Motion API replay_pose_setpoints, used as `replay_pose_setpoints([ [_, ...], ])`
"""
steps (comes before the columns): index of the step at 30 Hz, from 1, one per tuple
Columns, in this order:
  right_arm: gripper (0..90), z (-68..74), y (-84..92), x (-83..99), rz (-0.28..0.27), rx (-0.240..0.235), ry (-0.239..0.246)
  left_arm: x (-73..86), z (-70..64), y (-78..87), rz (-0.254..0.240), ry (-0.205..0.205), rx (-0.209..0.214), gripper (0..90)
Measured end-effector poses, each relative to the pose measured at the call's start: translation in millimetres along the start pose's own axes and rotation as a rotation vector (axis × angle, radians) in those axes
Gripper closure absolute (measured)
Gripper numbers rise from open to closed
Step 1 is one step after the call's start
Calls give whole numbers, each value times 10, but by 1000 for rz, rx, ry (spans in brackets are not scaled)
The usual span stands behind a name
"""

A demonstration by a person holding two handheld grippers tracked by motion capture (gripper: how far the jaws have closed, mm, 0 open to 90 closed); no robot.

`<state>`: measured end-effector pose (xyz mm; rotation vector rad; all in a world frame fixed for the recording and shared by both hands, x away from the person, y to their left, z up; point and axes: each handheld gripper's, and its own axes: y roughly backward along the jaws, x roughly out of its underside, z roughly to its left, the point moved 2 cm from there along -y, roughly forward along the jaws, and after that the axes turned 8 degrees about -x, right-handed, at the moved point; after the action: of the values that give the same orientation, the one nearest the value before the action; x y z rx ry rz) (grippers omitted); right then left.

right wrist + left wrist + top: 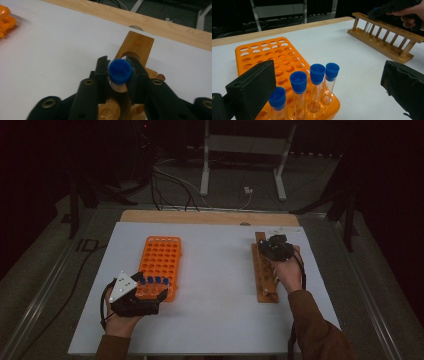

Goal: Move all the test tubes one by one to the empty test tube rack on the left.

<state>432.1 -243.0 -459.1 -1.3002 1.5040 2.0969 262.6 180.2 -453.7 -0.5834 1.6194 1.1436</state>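
High view: right tongs (275,251) and the hand behind them cover the far part of the wooden rack (265,285); the tube they hold is too small and dark to make out there. Left tongs (145,292) hide the near end of the orange rack (161,257).

Right gripper view: the capped tube (120,71) shows its blue cap; the glass below is hidden by the jaws. Wooden rack cut off at the bottom edge.

Left gripper view: orange rack cut off at the bottom edge; the nearest of the four blue-capped tubes (277,98) partly behind the left jaw.
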Motion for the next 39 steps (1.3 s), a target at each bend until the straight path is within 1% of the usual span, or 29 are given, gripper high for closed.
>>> replay_pose_setpoints([
  [1,752,3,0,6,-1,3,3,0,-2,-1,0,1,0,7],
  [5,756,-9,19,28,-8,5,-18,-3,-7,-1,-1,-2,-1,7],
  [11,761,-3,32,28,-4,28,-8,-5,-11,-3,-1,-3,0,7],
  [18,762,24,130,-36,-45,30,-11,-3,-7,-2,1,-1,1,7],
  [22,761,70,191,-68,-57,35,8,-5,-13,-3,0,-2,1,7],
  [26,761,71,272,-127,-68,23,4,-3,-20,-5,2,-1,5,7],
  [30,761,75,361,-175,-76,19,16,-7,-29,-8,4,-3,7,7],
  [35,761,104,499,-275,-94,12,45,-17,-38,-6,-2,0,10,11],
  [39,760,164,593,-349,-96,-2,70,-28,-53,-3,-3,-2,11,11],
])
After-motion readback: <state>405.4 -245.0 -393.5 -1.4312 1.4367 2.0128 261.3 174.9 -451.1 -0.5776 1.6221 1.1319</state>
